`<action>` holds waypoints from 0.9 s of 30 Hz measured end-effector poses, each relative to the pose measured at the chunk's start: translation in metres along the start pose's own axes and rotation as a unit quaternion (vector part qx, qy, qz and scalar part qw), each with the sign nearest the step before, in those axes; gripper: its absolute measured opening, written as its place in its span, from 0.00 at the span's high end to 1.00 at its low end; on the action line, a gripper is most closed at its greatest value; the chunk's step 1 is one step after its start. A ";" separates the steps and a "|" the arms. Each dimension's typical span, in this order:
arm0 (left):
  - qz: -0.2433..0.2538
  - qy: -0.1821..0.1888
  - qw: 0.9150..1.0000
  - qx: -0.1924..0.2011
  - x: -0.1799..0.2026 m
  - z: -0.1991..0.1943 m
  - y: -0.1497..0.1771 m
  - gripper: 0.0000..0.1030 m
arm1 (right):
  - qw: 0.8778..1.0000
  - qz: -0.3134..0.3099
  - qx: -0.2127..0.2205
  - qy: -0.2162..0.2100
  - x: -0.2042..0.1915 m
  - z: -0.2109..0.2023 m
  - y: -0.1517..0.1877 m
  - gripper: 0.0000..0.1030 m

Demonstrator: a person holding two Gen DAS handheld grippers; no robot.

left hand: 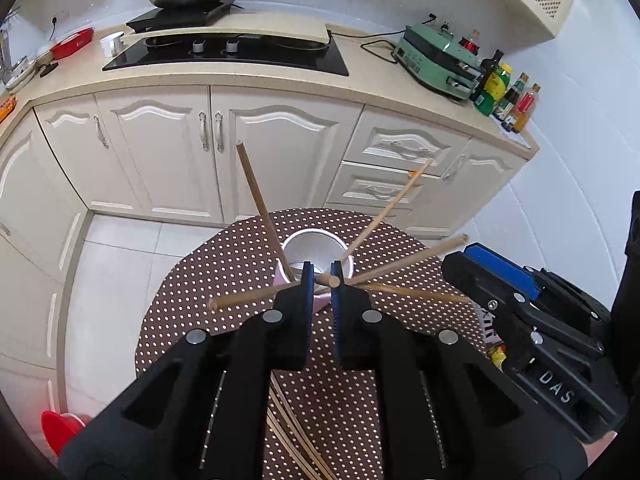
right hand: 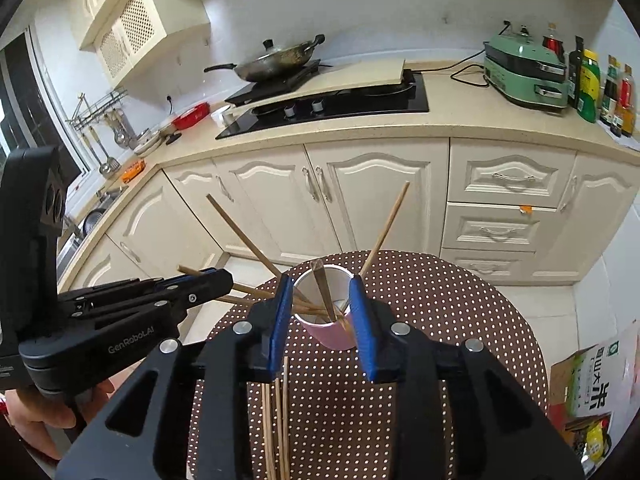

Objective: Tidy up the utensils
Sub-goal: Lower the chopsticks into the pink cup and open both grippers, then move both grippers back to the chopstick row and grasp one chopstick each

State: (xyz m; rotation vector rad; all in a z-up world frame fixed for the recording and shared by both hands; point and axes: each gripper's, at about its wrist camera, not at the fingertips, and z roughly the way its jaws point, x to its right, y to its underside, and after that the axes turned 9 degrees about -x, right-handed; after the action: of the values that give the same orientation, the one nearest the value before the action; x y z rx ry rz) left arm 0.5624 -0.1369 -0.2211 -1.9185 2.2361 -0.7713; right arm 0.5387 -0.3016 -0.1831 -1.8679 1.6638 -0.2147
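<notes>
Left wrist view has the cup (left hand: 316, 256) on the dotted table (left hand: 224, 256) with roughly five chopsticks (left hand: 260, 204) already fanned out of it, so I'd say we're about halfway, since a bunch of loose sticks (right hand: 276, 412) lies flat on the near side of the cup. The left claw (left hand: 321, 280) is nearly closed on one stick right over the cup's near rim, looks like mid-drop. The right claw (right hand: 320, 320) is wide open, empty, straddling the cup.
</notes>
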 end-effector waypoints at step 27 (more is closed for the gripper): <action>-0.046 0.008 0.999 -0.009 -0.048 -0.030 0.103 0.50 | 0.999 -0.013 -0.039 -0.009 -0.041 -0.014 0.081 0.71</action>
State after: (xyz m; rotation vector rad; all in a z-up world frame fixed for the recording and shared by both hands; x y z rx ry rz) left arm 0.4684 -0.0738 -0.2513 -2.0443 2.1837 -0.7827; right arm 0.4559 -0.2690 -0.2041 -1.9436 1.6588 -0.1457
